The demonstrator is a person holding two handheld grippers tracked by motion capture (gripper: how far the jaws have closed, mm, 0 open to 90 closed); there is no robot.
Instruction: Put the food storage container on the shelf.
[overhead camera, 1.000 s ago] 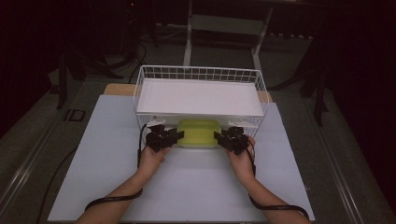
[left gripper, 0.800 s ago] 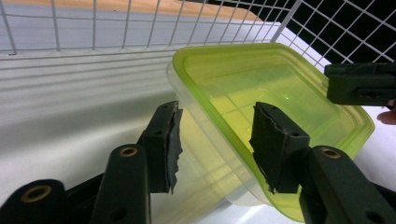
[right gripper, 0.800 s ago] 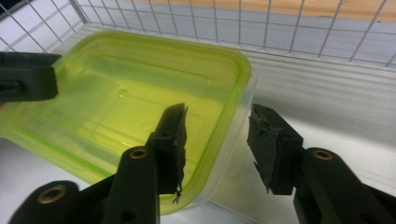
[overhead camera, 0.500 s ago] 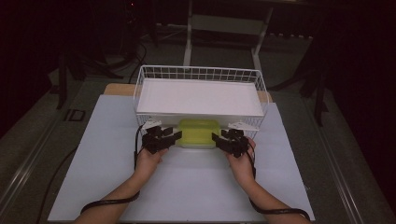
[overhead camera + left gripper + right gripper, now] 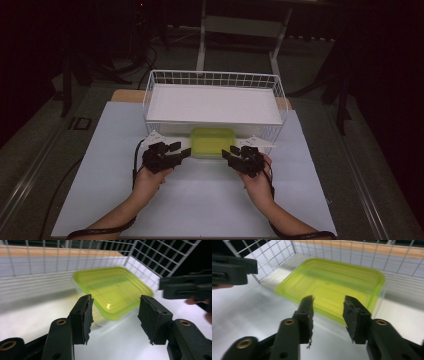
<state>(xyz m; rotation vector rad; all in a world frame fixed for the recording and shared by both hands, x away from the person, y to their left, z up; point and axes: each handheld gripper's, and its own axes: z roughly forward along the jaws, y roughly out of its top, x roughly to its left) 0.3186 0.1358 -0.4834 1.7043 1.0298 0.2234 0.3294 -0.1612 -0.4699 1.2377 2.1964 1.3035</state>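
One green-lidded box (image 5: 213,142) lies on the white table (image 5: 200,200), tucked under the shelf (image 5: 215,104) of one white wire rack (image 5: 214,79), its near end sticking out at the rack's open front. Two grippers face it, one in each of the person's hands.

The left gripper (image 5: 181,152) sits just off the box's left near corner, the right gripper (image 5: 228,153) just off its right near corner. In the left gripper view the black pads (image 5: 82,315) stand apart with the box's corner (image 5: 112,290) beyond them, not touched. In the right gripper view the pads (image 5: 307,312) stand closer together, yet also apart, in front of the box (image 5: 332,285) and pressing on nothing. The left jaws have just been opening and the right jaws closing, with nothing between either pair.

A second ago both grippers were up against the box's ends at the rack's front; now both have drawn back toward the person and sit clear of it. The box lies where it was.

The rack's wire sides flank the box left and right, and the shelf covers its far part from above. Beyond the table stand dark chair and table legs on a grey floor.
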